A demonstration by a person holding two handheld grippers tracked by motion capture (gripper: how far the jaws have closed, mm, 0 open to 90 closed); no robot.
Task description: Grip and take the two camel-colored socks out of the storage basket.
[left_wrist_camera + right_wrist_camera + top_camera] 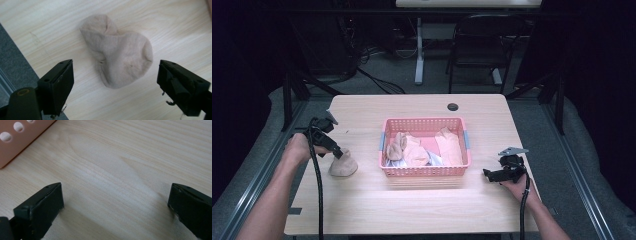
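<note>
At the lower right of the high view, the right gripper (490,174) is resting near the table (422,210) surface with its jaws spread wide and nothing between them; its own view is showing bare wood and a corner of the pink basket (15,142) at the upper left. At the left of the frame, the left gripper (338,154) is hanging just over a crumpled beige sock (343,166) lying on the table, well apart from the basket (424,171). Its jaws are standing wide, straddling the sock (117,60) without touching it. Farther back, at centre frame, the basket is holding several similar folded items. Judging from this, the sock is either freshly set down or about to be picked; a pick would call for lowering and closing on its bunched middle.
</note>
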